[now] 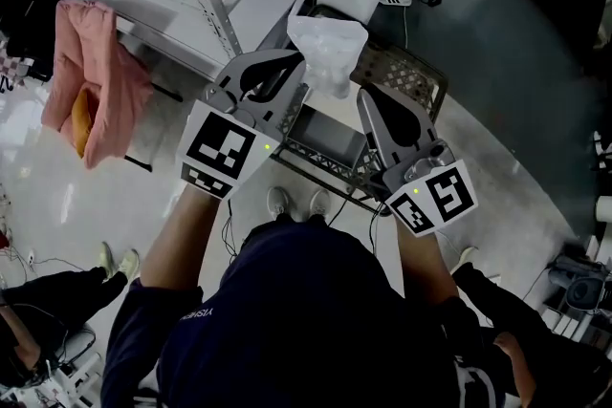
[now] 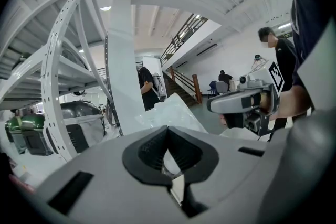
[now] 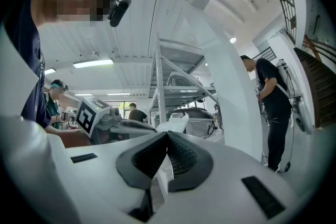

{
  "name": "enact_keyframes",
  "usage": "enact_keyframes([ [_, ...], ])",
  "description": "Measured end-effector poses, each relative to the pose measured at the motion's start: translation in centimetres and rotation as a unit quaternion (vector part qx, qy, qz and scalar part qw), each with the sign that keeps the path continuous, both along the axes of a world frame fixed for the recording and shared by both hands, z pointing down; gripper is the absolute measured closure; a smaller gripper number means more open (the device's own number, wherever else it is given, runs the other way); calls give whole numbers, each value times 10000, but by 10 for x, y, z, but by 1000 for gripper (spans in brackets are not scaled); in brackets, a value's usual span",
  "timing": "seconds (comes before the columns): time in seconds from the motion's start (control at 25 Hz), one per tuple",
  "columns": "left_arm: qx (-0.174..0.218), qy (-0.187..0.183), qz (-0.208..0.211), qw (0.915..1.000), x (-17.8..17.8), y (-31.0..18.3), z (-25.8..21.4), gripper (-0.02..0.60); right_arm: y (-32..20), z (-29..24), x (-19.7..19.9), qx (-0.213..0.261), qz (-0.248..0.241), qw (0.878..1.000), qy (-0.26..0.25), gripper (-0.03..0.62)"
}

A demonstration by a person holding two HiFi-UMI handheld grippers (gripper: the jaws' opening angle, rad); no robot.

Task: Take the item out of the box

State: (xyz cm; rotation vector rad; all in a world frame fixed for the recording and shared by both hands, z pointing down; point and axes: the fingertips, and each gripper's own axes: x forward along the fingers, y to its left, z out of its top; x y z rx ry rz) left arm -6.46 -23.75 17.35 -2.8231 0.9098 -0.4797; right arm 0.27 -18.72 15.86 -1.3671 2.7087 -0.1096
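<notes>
With your left gripper point(image 1: 293, 79) and right gripper point(image 1: 367, 100) both clenched on the clear plastic bag point(image 1: 327, 48), raised above the box point(image 1: 406, 76), treat it as light, limp and slippery, and pinch gathered film.

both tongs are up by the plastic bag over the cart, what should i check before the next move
1. left tongs shut on the plastic bag: ok
2. right tongs shut on the same bag: ok
3. bag up out of the grey box: ok
4. nothing left in that box: cannot tell, the tongs cover part of it
5. room to swing past the white pillar: cannot tell
</notes>
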Motion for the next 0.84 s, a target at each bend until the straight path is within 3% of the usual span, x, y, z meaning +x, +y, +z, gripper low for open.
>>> enact_keyframes([
  [0.84, -27, -32, -9, 10000, 0, -4, 8, 575, -3, 8, 0, -64, -3, 10000, 5, 574],
])
